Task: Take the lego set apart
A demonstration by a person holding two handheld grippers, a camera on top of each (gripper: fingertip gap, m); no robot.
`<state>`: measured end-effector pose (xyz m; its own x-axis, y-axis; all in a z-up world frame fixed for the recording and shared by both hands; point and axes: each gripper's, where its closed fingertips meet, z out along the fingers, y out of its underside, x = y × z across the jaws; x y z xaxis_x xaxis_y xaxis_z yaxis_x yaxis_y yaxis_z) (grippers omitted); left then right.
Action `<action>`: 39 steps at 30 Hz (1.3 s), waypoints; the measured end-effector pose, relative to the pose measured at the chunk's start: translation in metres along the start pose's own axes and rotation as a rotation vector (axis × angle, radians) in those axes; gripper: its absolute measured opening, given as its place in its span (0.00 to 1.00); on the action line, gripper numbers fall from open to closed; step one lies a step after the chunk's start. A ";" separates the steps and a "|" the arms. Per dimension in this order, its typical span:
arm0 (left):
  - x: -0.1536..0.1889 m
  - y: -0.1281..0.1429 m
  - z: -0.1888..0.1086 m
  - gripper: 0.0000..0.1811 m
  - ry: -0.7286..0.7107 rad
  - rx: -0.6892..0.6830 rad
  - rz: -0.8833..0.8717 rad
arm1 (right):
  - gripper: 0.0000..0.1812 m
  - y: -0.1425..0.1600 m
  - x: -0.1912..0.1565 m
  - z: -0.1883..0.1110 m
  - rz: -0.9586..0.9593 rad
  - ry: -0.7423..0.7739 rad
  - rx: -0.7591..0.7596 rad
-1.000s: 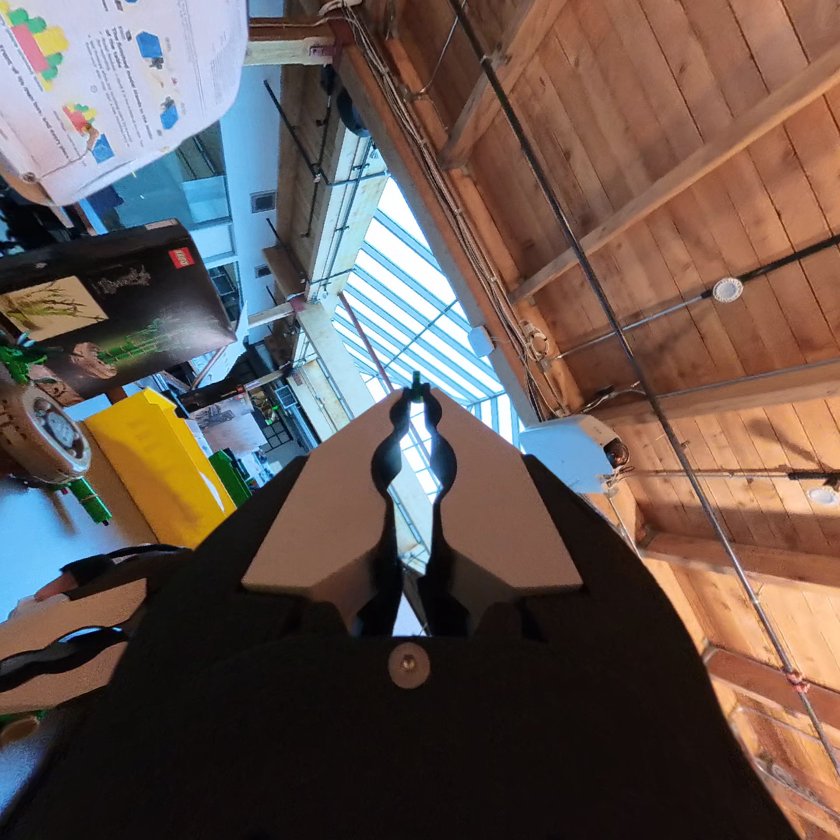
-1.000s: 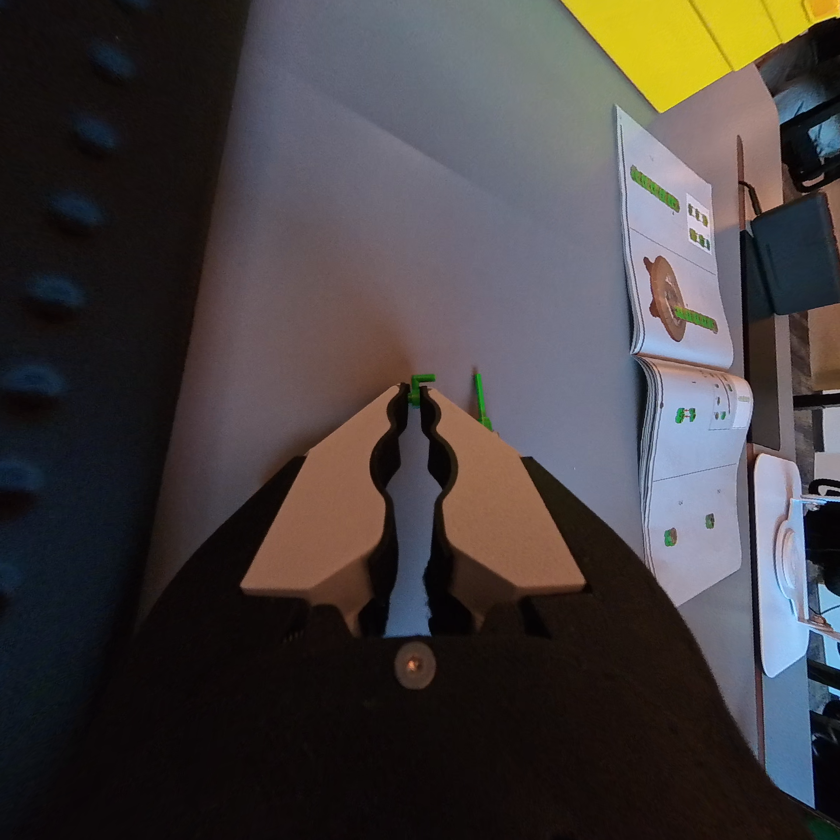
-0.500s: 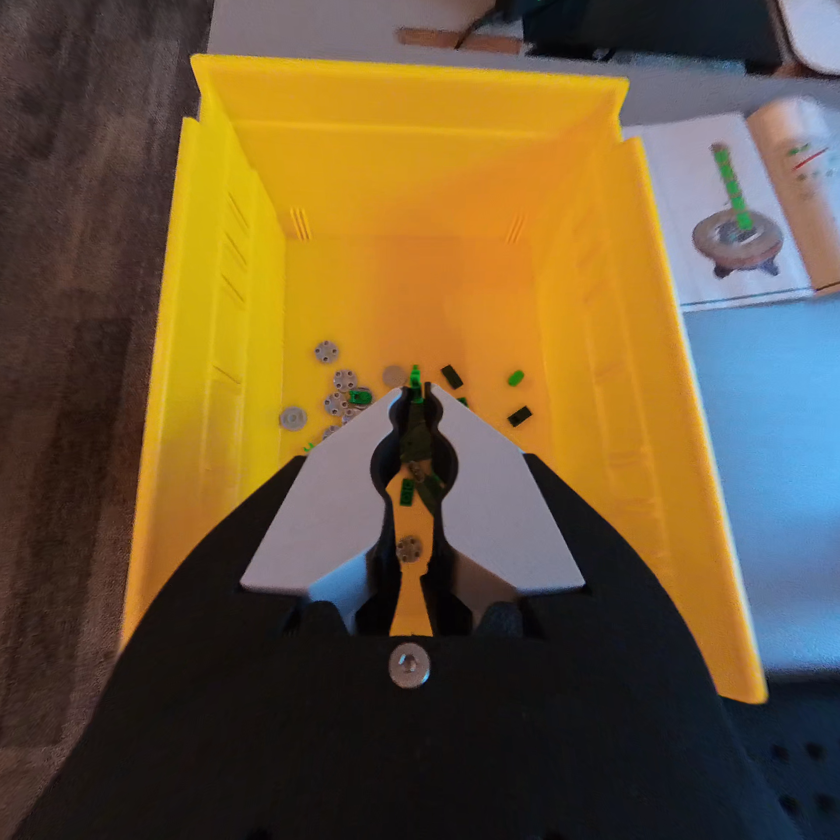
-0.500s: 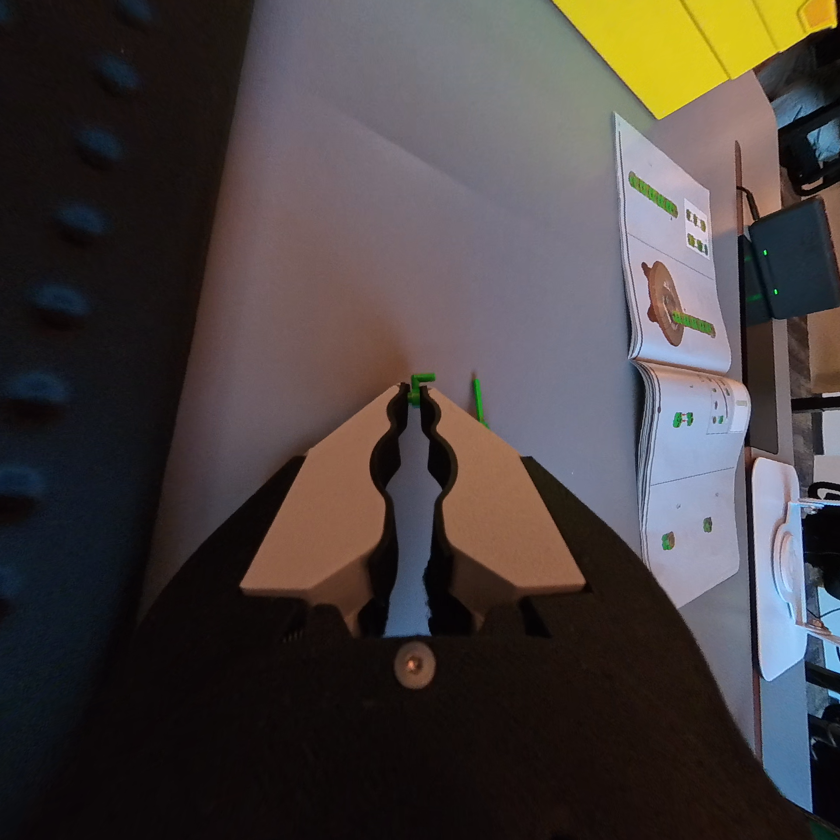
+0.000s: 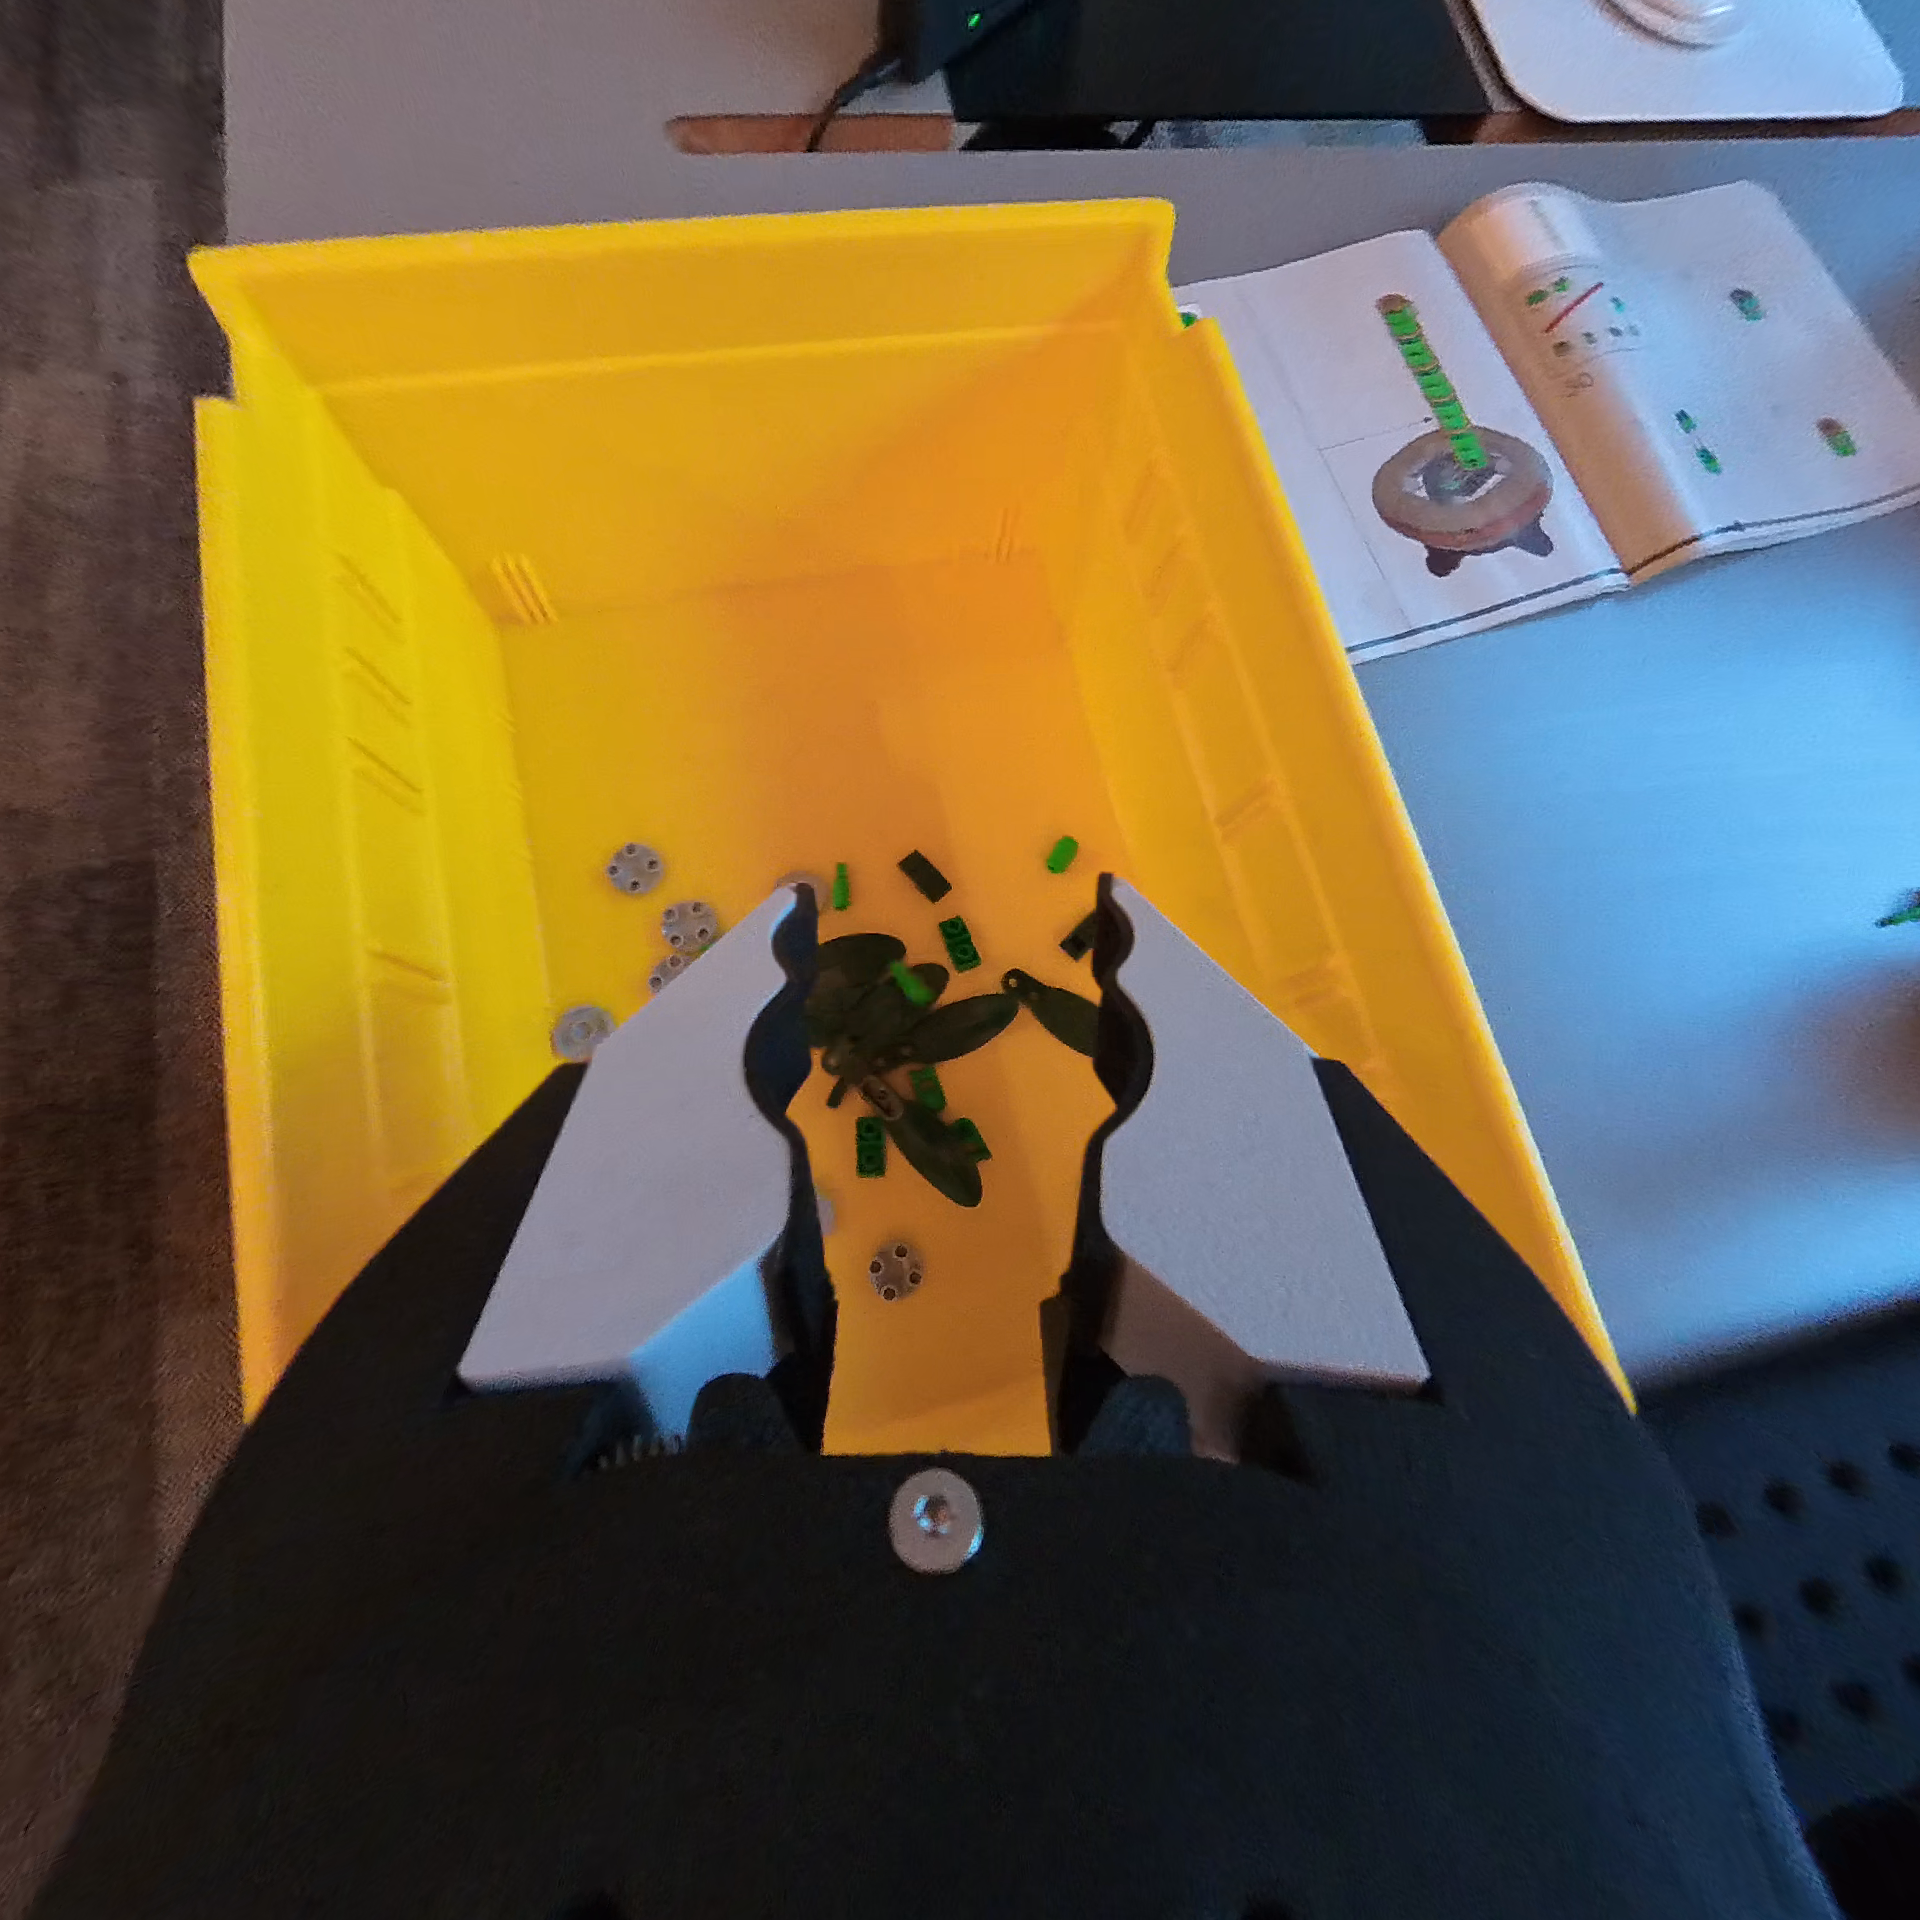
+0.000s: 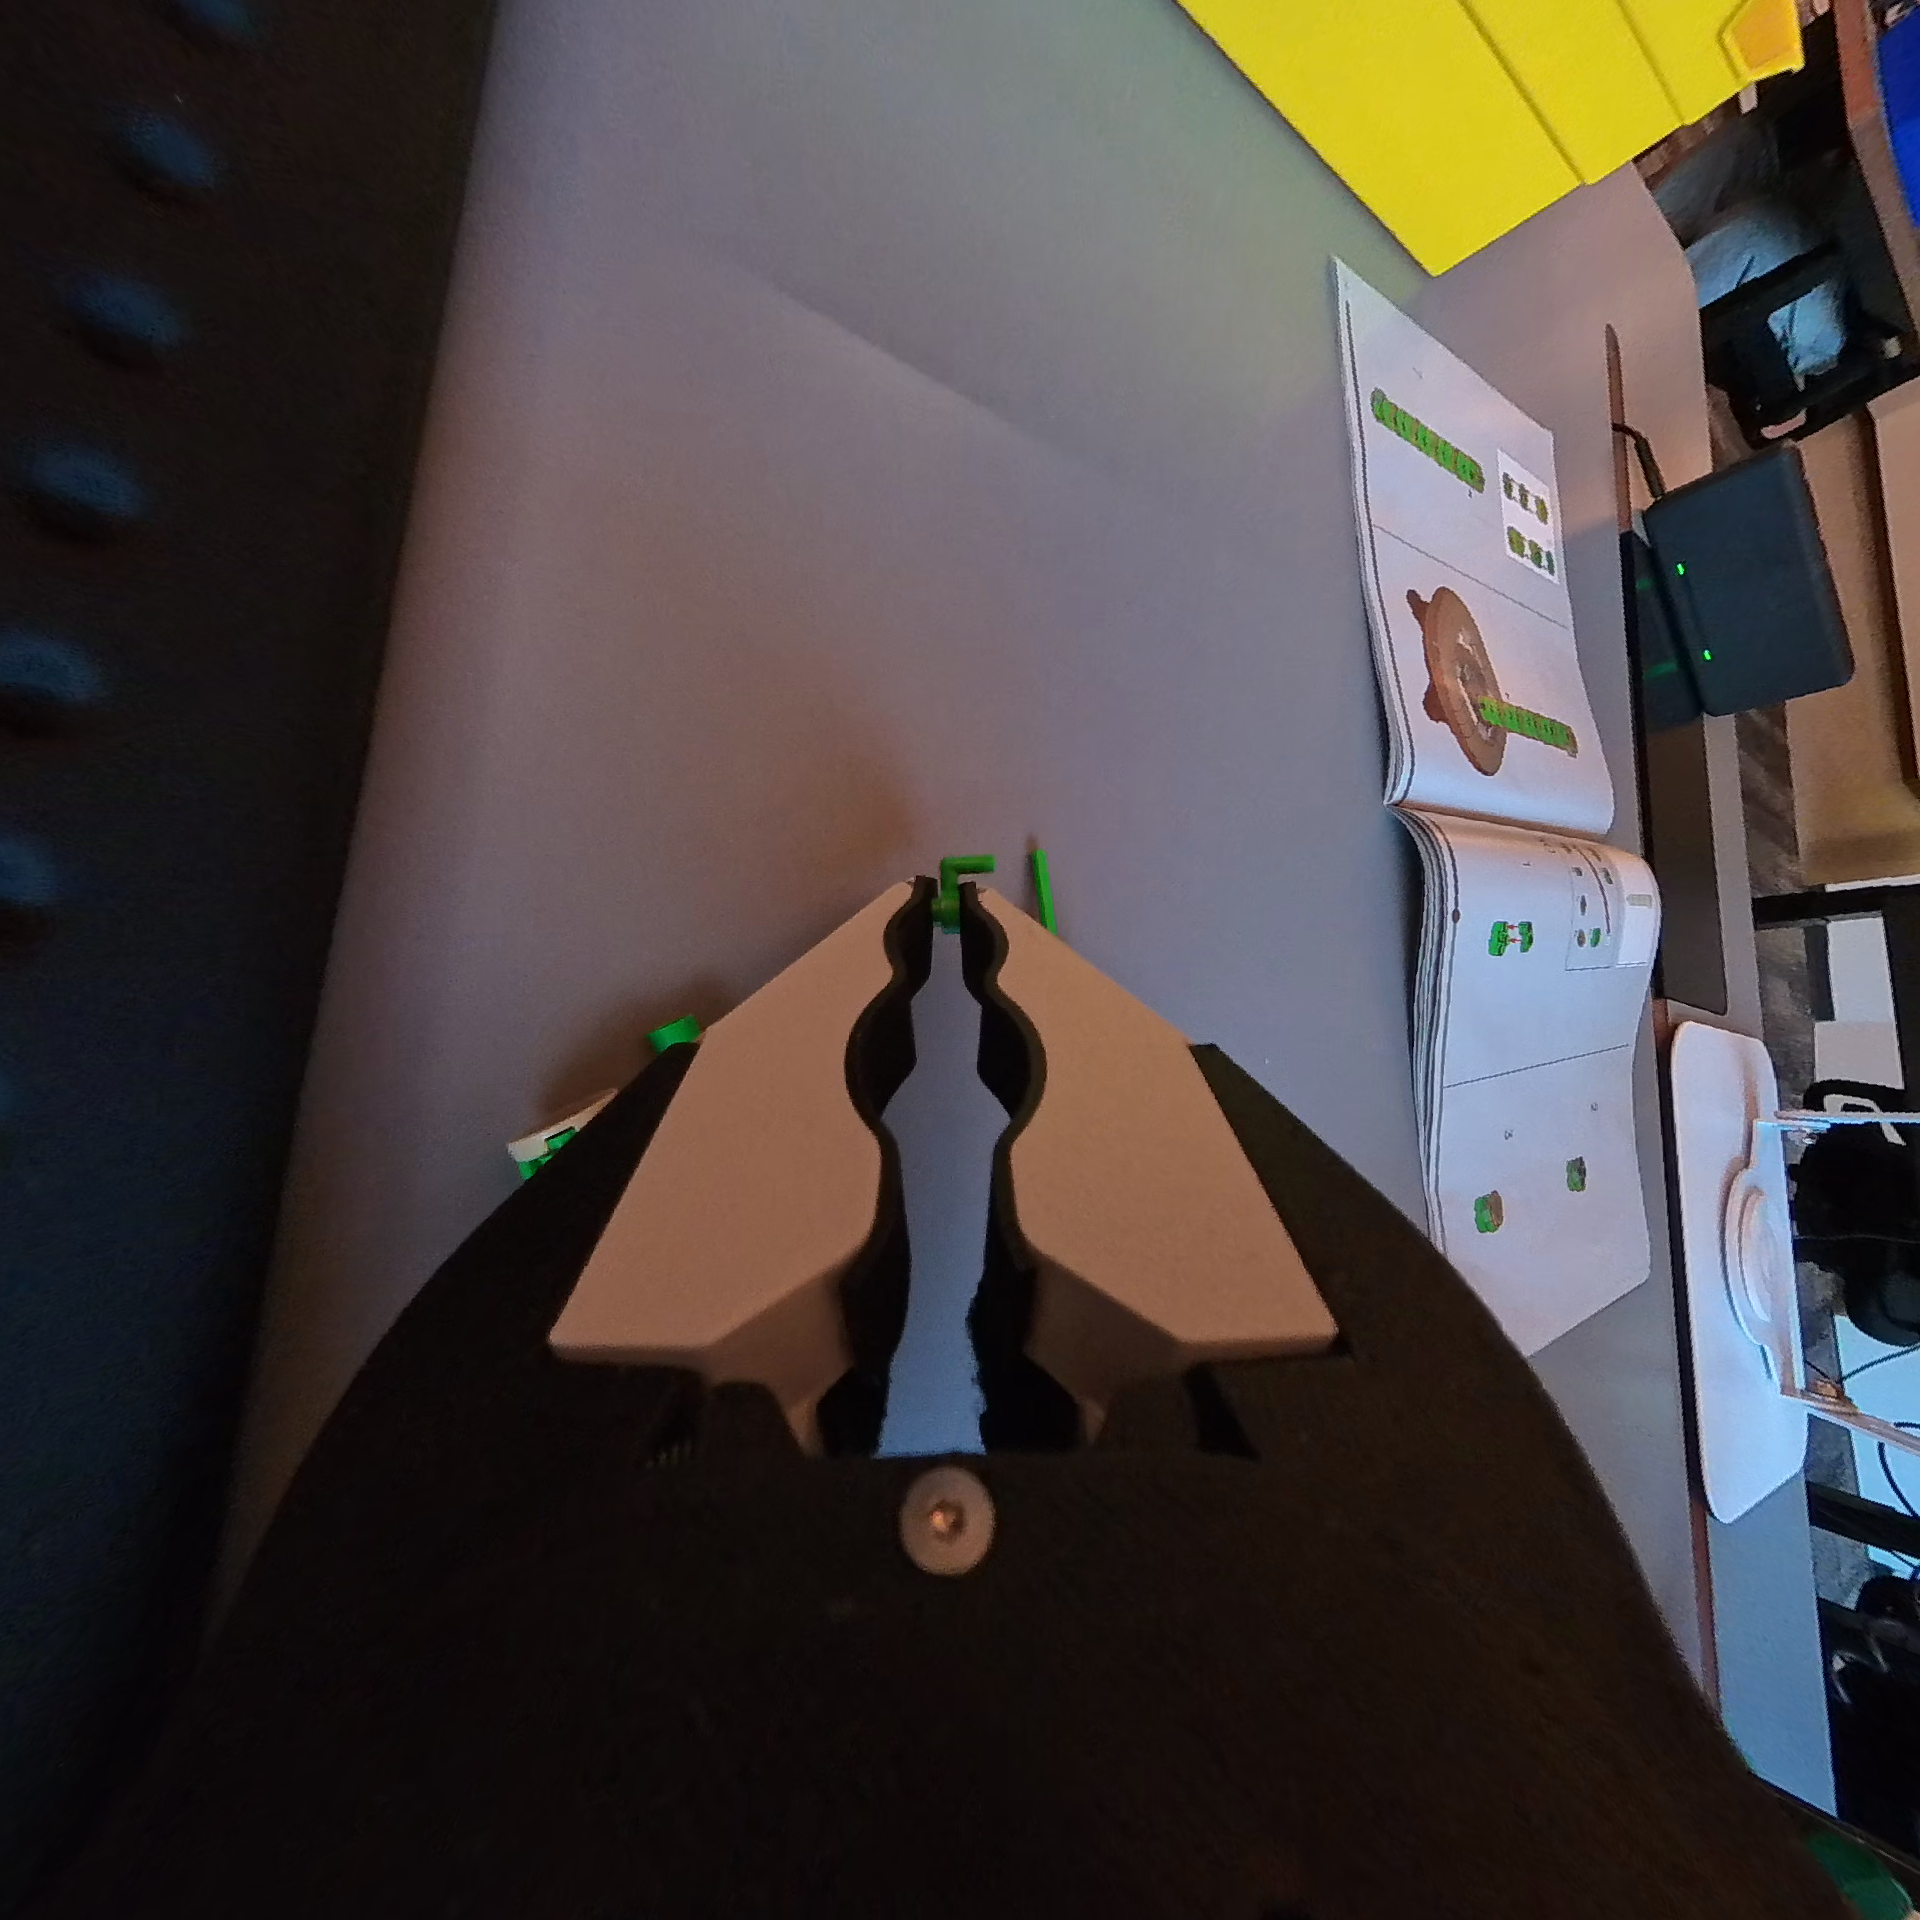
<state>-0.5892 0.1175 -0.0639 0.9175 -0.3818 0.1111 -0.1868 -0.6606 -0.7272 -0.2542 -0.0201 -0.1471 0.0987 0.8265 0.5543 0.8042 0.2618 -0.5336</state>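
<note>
Yellow plastic fills the left wrist view, where the left gripper (image 5: 945, 899) hangs over the yellow bin (image 5: 312, 831) with its fingers spread wide and empty, loose dark leaves (image 5: 914, 1039), green bits and grey round plates (image 5: 636, 868) scattered on the bin floor beyond them. Over on the grey bench (image 6: 831, 520), the right gripper (image 6: 945, 896) has its fingers pinching a small bright green lego piece (image 6: 961, 878), a thin green stem (image 6: 1042, 888) just beside at two o'clock. Farther off at three o'clock, the open instruction booklet (image 6: 1496, 790) lies flat.
</note>
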 end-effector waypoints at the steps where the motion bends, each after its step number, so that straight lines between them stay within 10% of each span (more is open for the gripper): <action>1: 0.001 -0.001 -0.001 0.25 -0.009 0.014 0.031 | 0.02 0.000 0.000 0.000 -0.001 0.000 0.001; 9: 0.017 -0.006 -0.009 0.09 -0.014 0.044 0.102 | 0.02 0.000 0.005 -0.001 0.001 0.026 0.004; 16: 0.241 -0.029 -0.068 0.09 0.720 0.295 0.120 | 0.02 -0.055 0.047 -0.055 0.105 0.246 0.407; 22: 0.348 0.003 -0.049 0.12 0.971 0.204 0.141 | 0.02 -0.074 0.050 -0.085 0.249 0.146 0.656; 39: 0.378 0.021 -0.005 0.03 0.977 0.111 0.108 | 0.02 -0.064 0.049 -0.070 0.060 0.288 0.459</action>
<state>-0.2482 -0.0436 -0.0333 0.1952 -0.8352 0.5142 -0.1725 -0.5453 -0.8203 -0.2597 -0.0311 -0.0414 0.3444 0.6936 0.6326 0.4601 0.4627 -0.7578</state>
